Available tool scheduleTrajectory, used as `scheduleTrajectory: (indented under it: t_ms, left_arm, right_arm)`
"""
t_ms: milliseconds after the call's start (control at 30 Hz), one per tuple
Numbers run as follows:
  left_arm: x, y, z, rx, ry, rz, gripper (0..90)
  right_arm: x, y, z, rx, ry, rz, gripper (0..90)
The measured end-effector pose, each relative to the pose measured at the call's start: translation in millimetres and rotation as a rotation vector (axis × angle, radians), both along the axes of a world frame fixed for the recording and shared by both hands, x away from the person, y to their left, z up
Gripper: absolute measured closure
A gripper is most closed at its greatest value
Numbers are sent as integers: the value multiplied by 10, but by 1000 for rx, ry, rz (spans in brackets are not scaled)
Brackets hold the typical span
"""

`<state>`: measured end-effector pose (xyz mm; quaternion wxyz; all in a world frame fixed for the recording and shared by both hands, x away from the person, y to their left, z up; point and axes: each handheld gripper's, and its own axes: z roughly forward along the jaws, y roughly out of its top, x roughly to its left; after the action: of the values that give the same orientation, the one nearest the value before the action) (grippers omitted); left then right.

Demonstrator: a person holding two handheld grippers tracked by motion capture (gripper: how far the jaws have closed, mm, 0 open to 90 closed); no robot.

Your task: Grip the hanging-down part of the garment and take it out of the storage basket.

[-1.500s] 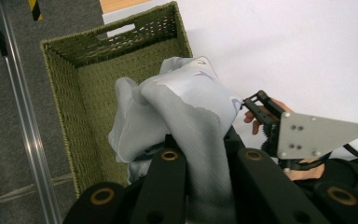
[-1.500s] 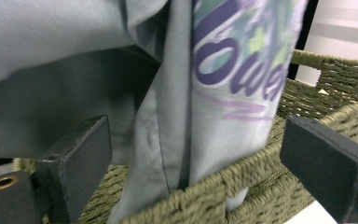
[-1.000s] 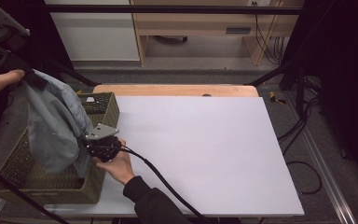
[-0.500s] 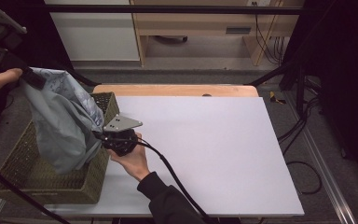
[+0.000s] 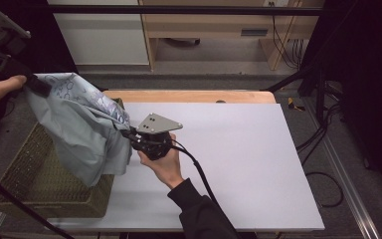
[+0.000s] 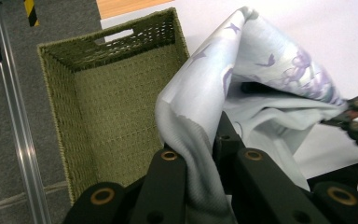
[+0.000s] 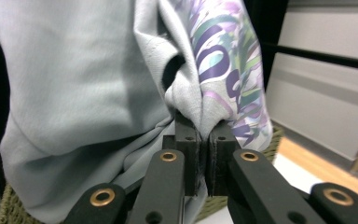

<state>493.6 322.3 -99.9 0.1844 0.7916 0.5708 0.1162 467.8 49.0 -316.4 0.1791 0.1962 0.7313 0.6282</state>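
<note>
With the left gripper [image 5: 36, 85] and right gripper [image 5: 129, 134] both clenched on the pale grey purple-printed cloth garment [image 5: 82, 132] hanging over the olive woven basket [image 5: 27, 184], the person should likely carry it toward three o'clock onto the white worktop [image 5: 238, 159], keeping it taut.

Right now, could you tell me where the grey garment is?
High view, left side: the garment hangs above the basket, held between both tools.

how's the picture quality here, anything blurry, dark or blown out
High view: sharp, the white table evenly lit, surroundings dark. Left gripper view: the basket crisp, the garment bright. Right gripper view: the garment soft and close, background blurred.
</note>
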Motion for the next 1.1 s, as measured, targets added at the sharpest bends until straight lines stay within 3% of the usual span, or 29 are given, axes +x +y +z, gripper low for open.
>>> scheduleTrajectory:
  t_ms: [167,467,733,900,1100]
  left_arm:
    - [24,-68,-25,-3,4,-17,843]
    - [46,-179,-43,0,7,-40,843]
    - [31,-266,-16,-3,0,-63,843]
    - [60,-317,-40,1,7,-69,843]
    - [78,-365,-66,7,12,-78,843]
  right_arm:
    - [-42,-232,160,-1,-26,-47,861]
    - [-119,-413,266,-14,-66,-71,861]
    - [-215,-574,443,20,-110,-104,862]
    - [-190,-599,350,-3,-87,-103,861]
    - [-123,-560,83,-24,-21,-86,858]
